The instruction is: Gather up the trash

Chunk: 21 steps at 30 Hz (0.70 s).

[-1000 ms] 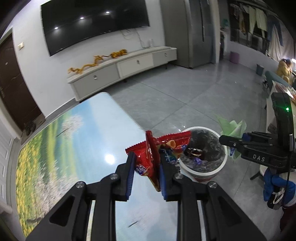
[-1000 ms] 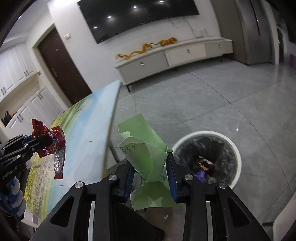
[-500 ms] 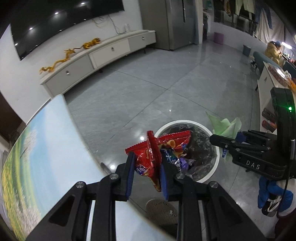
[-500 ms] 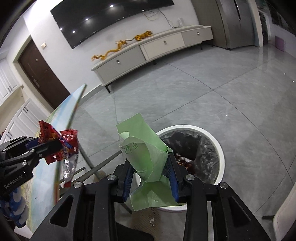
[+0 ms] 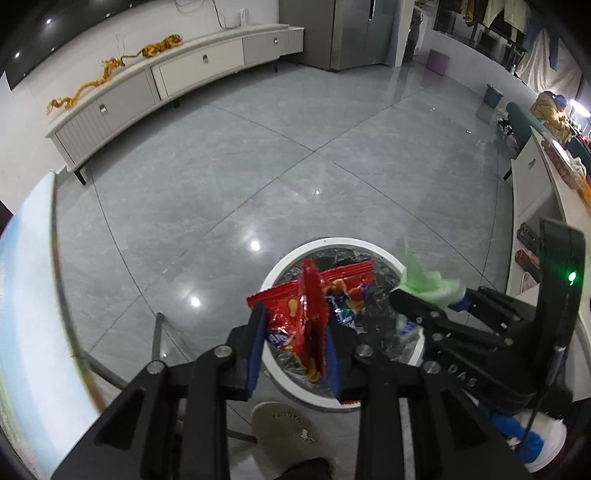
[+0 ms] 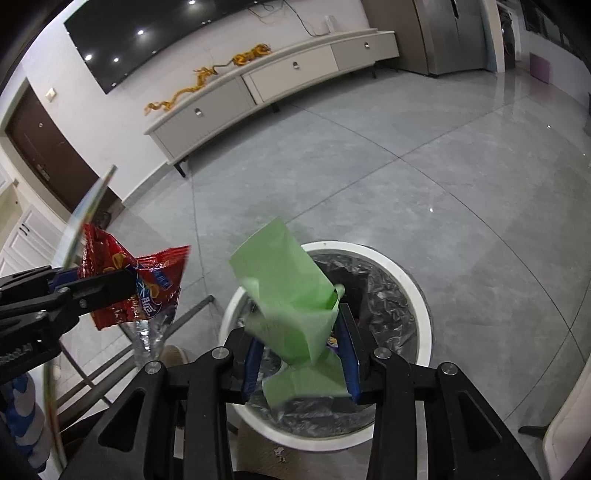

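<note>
The left gripper [image 5: 295, 339] is pinched on a red snack wrapper [image 5: 306, 314], blue pads pressing the crumpled foil from both sides. A second ago that wrapper hung over the landscape-printed table [image 5: 26, 314]; now it hangs over the near part of the white bin [image 5: 280, 380], with the table slid off to the left edge of the left wrist view. The wrapper shows blue lettering and printed snack pieces, too creased to read.

The right gripper [image 6: 301, 350] has its blue pads spread wider than a second ago, with the green paper [image 6: 288, 291] between them. The paper is motion-blurred and touches the right pad [image 6: 347, 347]; whether the pads still grip it I cannot tell. It sits directly above the bin's [image 6: 421, 314] black liner [image 6: 388, 306], whereas a second ago it was held beside the bin, near the table edge. Faint darker marks that showed on the paper earlier are now smeared.

In the left wrist view the right gripper's [image 5: 424, 306] body carries the letters "DAS" and a lit green lamp [image 5: 571, 276]. In the right wrist view the left gripper's [image 6: 122, 284] body shows part of a white label, cut off at the frame edge.

Farther out lie the grey tiled floor [image 6: 406, 177], the long white cabinet [image 6: 280, 77] with golden dragon figures [image 6: 207, 77], and the dark wall screen [image 6: 159, 33].
</note>
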### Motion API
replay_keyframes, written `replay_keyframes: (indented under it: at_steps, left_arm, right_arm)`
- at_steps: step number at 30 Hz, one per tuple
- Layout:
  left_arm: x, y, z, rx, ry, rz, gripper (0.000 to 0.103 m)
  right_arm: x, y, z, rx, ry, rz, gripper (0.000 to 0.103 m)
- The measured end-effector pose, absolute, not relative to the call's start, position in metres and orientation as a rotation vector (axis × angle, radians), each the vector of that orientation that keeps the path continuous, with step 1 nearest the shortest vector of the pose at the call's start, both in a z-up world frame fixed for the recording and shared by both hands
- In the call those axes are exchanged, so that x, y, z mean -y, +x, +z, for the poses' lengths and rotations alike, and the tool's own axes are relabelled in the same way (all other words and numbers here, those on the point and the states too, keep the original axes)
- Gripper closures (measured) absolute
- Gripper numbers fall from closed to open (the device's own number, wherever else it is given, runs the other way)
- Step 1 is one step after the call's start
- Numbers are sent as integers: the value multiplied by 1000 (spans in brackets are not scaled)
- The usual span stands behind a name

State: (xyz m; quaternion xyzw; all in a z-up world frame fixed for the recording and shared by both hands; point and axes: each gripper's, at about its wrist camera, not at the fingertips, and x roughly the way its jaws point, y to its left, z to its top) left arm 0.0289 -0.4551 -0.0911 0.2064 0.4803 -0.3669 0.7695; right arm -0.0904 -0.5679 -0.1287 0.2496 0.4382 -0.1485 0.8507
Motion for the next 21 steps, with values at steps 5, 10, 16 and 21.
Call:
replay_keyframes:
  at_steps: [5, 10, 16, 21]
  left_arm:
    - [461, 39, -98, -1093, 370, -828, 58]
    - [462, 36, -95, -1106, 340, -861, 56]
    - [446, 29, -73, -1052, 322, -851, 56]
    - [416, 19, -49, -971, 285, -799, 46]
  right_arm:
    - [577, -87, -139, -944, 522, -355, 51]
    - [582, -94, -137, -941, 530, -382, 49]
    - [573, -101, -116, -913, 506, -401, 48]
    - [552, -96, -87, -876, 453, -404, 44]
